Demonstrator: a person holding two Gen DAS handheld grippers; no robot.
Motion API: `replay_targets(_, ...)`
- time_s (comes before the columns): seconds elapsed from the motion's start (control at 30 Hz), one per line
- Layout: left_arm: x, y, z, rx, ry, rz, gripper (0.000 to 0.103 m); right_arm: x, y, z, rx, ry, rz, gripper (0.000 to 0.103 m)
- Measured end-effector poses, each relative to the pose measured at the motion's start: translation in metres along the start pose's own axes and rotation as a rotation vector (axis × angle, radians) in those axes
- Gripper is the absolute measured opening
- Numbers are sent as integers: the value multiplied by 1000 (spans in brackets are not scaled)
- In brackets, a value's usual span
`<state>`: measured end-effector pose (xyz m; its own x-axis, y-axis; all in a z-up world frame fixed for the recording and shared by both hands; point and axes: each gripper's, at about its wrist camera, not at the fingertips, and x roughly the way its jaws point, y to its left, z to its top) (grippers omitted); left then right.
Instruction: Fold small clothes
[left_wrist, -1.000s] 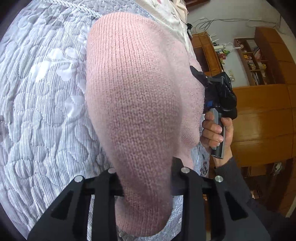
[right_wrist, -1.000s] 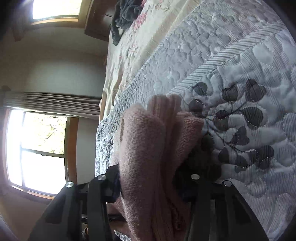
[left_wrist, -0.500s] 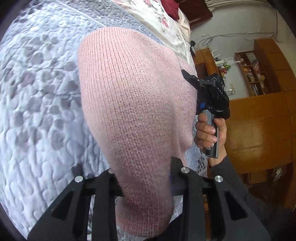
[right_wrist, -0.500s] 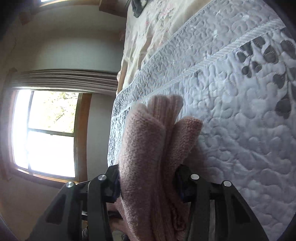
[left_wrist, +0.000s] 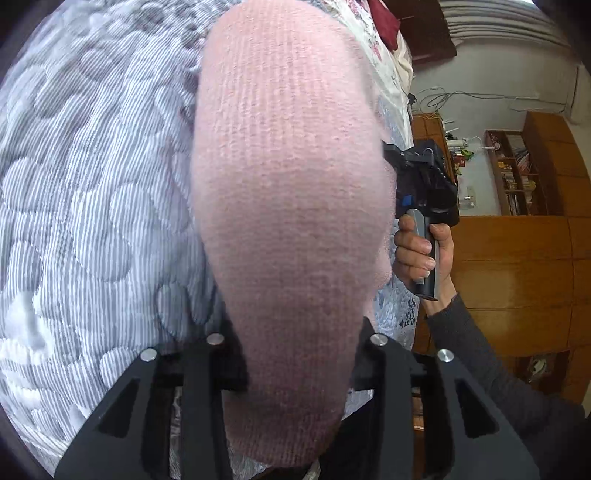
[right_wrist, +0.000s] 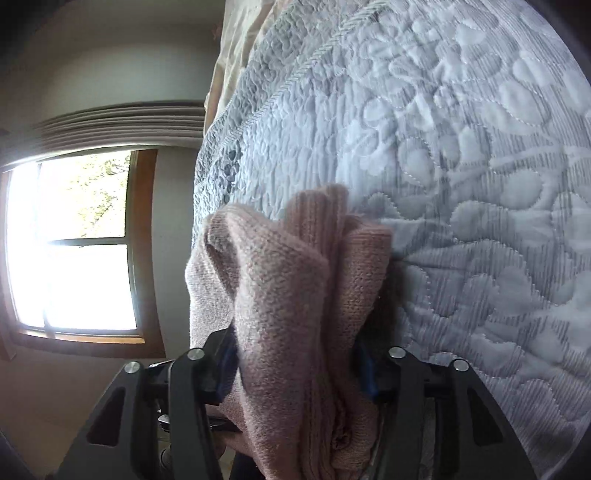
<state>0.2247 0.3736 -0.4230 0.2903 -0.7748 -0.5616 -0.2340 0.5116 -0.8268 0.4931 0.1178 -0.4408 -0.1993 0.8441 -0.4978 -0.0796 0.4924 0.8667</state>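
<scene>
Both tongs grip the pink knit sweater (left_wrist: 291, 206): left tongs (left_wrist: 295, 365) at 6 o'clock, right tongs (right_wrist: 295, 365) bunching an edge, holding it above the quilted bedspread (right_wrist: 461, 184) for folding.

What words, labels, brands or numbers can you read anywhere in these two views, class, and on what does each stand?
None can be read.
Book spines on the wooden shelf: too small and blurred.
Pink knitted garment, quilt, right gripper, left gripper: no lettering shows.
</scene>
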Motion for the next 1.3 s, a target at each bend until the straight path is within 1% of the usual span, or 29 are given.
replay_targets(0.07, -4, 4, 0, -24, -4, 29, 52, -11, -1, -1, 14, -25, -37, 73)
replay_targets(0.1, -13, 0, -1, -11, -17, 77, 59, -20, 4, -3, 8, -49, -59, 78)
replay_targets(0.13, -24, -9, -3, 25, -42, 161, 62, -31, 12, -6, -16, -82, -78, 85)
replay_targets(0.17, -37, -20, -5, 70, -77, 243, 68, -41, 20, -11, -46, -109, -96, 85)
replay_targets(0.2, -52, -31, -8, 106, -127, 287, 69, -50, 27, -18, -71, -136, -114, 85)
replay_targets(0.23, -68, -42, -12, 132, -183, 292, 69, -58, 34, -26, -93, -163, -122, 84)
replay_targets(0.33, -93, -71, -19, 202, -262, 138, 67, -58, 45, -42, -116, -156, -107, 75)
replay_targets(0.37, -92, -81, -19, 239, -277, 98, 60, -50, 49, -45, -131, -143, -127, 62)
replay_targets(0.4, -83, -89, -17, 255, -262, 40, 55, -42, 51, -46, -145, -129, -163, 53)
replay_targets(0.43, -69, -91, -11, 249, -220, -16, 53, -34, 52, -48, -155, -120, -210, 32)
replay_targets(0.47, -54, -87, -8, 227, -187, -37, 49, -30, 54, -49, -171, -127, -250, 20)
replay_targets(0.53, -28, -67, 2, 172, -130, -38, 48, -30, 57, -51, -195, -155, -275, 15)
replay_targets(0.6, -9, -48, 6, 124, -104, -32, 32, -27, 50, -49, -214, -171, -341, 15)
replay_targets(0.63, -4, -39, 7, 110, -94, -32, 29, -24, 43, -48, -208, -167, -365, 17)
replay_targets(0.67, -3, -33, 6, 99, -95, -39, 21, -20, 36, -46, -196, -159, -369, 18)
replay_targets(0.7, -2, -29, 6, 85, -95, -47, 19, -18, 35, -45, -198, -154, -370, 18)
replay_targets(0.73, -3, -30, 6, 77, -89, -51, 20, -18, 38, -44, -209, -148, -374, 19)
replay_targets(0.8, -14, -42, 5, 90, -79, -68, 33, -28, 51, -45, -237, -170, -390, 21)
replay_targets(0.87, -39, -68, 7, 158, -130, -126, 34, -43, 72, -50, -287, -227, -405, 22)
replay_targets(0.93, -59, -86, 23, 201, -212, -133, 34, -50, 90, -55, -340, -251, -402, 22)
replay_targets(0.97, -61, -92, 36, 219, -226, -115, 34, -46, 95, -55, -354, -238, -397, 22)
replay_targets(1.0, -57, -96, 48, 239, -221, -64, 34, -38, 96, -53, -360, -213, -403, 22)
replay_targets(1.07, -40, -93, 73, 249, -171, 17, 34, -16, 90, -48, -358, -146, -428, 22)
replay_targets(1.1, -28, -87, 84, 251, -141, 87, 34, -7, 83, -46, -357, -125, -464, 20)
replay_targets(1.13, -18, -79, 91, 255, -113, 152, 31, -1, 74, -43, -365, -115, -503, 13)
replay_targets(1.17, -10, -71, 96, 255, -93, 178, 21, 0, 65, -40, -355, -116, -507, 11)
replay_targets(1.2, -5, -67, 100, 262, -89, 201, 10, -2, 58, -38, -332, -122, -493, 11)
replay_targets(1.23, -7, -61, 102, 281, -85, 227, 4, -5, 56, -36, -321, -123, -486, 11)
replay_targets(1.3, -11, -62, 107, 279, -77, 242, 1, -11, 66, -41, -345, -125, -500, 11)
